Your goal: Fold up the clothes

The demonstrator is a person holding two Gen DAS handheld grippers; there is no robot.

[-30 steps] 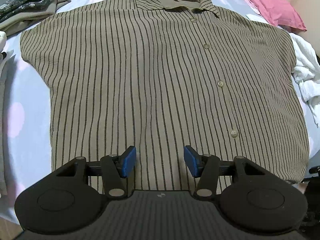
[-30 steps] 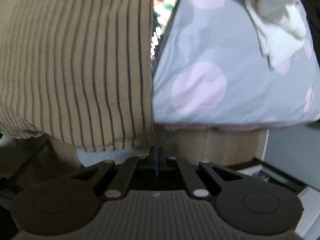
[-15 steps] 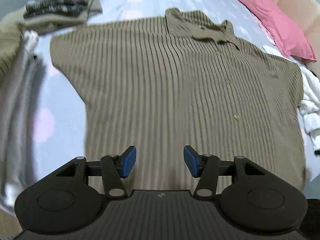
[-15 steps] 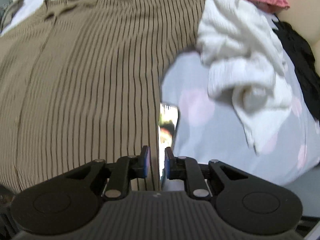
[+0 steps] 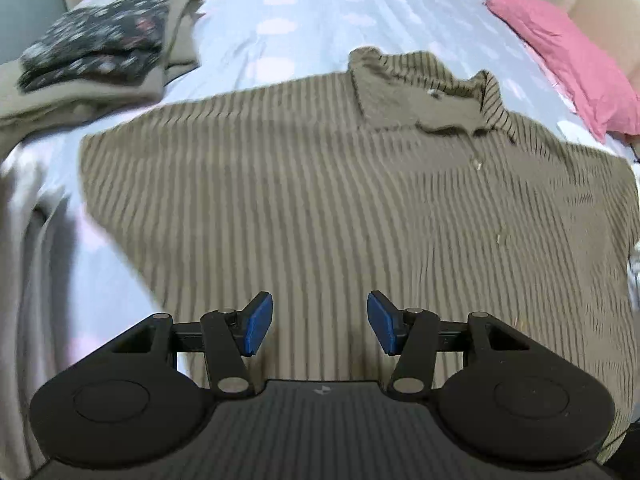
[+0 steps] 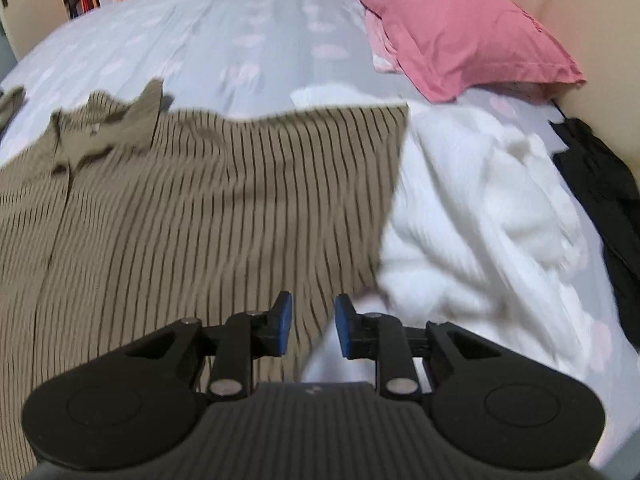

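A tan button-up shirt with dark stripes (image 5: 320,200) lies spread flat on the bed, collar at the far end; it also shows in the right wrist view (image 6: 200,208). My left gripper (image 5: 319,324) is open and empty over the shirt's lower left part. My right gripper (image 6: 310,324) is open with a narrower gap and empty, above the shirt's right edge where it meets a white garment (image 6: 472,216).
A folded pile with a dark floral garment on top (image 5: 100,48) sits far left. A pink pillow (image 6: 456,28) lies at the head end. A black garment (image 6: 600,184) lies at the right edge. A grey-white cloth (image 5: 24,264) lies at the left. The bed sheet (image 5: 320,4) is pale blue.
Both grippers have moved forward over the bed toward the collar end. My right gripper, shut at the shirt's hem a second ago, has opened and let go.
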